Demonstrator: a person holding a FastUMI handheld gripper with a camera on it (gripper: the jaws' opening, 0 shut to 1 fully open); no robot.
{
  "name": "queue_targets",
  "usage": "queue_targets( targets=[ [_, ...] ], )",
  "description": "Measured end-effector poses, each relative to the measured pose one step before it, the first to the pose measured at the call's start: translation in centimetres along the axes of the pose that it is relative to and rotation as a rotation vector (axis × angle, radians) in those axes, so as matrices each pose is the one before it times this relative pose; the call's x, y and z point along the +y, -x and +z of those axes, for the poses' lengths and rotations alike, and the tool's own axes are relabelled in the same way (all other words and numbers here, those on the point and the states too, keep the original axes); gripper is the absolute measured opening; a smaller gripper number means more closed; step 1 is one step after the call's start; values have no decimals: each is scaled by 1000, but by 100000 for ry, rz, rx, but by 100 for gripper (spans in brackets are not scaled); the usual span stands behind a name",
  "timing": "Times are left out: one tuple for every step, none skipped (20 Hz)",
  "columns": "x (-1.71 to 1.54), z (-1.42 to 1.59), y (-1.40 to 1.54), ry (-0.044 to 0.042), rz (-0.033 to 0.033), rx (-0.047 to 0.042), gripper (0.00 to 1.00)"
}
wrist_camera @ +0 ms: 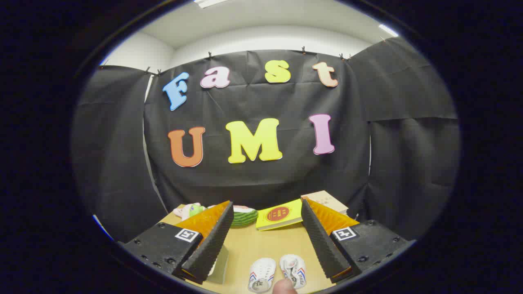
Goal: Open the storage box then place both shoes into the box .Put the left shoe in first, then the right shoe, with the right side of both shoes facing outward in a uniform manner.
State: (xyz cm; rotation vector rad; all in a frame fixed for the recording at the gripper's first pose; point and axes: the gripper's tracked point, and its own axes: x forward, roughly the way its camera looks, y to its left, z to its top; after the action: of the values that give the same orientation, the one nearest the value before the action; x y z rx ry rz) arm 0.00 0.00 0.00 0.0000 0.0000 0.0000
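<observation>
Two small white shoes with red and blue stripes lie side by side on the wooden table (261, 245), low between my fingers: one shoe (261, 274) on the left and the other shoe (294, 270) on the right. My gripper (267, 228) is open, held above the table with nothing between its fingers. A pale box-like edge (220, 265) shows just behind the left finger; I cannot tell if it is the storage box. A fingertip of a person (284, 287) pokes in just below the shoes.
At the table's far edge lie a yellow book (280, 214), a tan box or book (327, 201), a green striped object (244, 217) and a small pale toy (187, 210). Black cloth walls close in behind and on both sides.
</observation>
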Motion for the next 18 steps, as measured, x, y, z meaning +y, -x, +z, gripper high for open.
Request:
queue_targets(
  targets=[
    [207,14,-168,10,547,-68,100],
    [100,1,-112,-40,393,353,100],
    [203,-308,-166,-143,1100,1033,100],
    [237,-142,-126,-168,1039,784,100],
    [130,29,-113,-262,625,325,100],
    [86,99,-134,-219,419,137,100],
    [25,-16,-123,-80,163,39,100],
    [70,56,-83,85,258,7,100],
    [16,-37,-104,150,106,169,100],
    [-15,28,18,9,445,46,100],
    [-27,-175,40,168,203,566,100],
    [-123,-181,-20,625,144,724,100],
    [-160,-16,-216,975,-17,501,100],
    [-161,121,6,748,-211,207,100],
    [-223,43,82,267,-171,-170,100],
    [-164,112,-18,173,-166,146,100],
    [25,-97,-70,-113,347,244,100],
    [-3,49,-17,-297,277,152,100]
  ],
)
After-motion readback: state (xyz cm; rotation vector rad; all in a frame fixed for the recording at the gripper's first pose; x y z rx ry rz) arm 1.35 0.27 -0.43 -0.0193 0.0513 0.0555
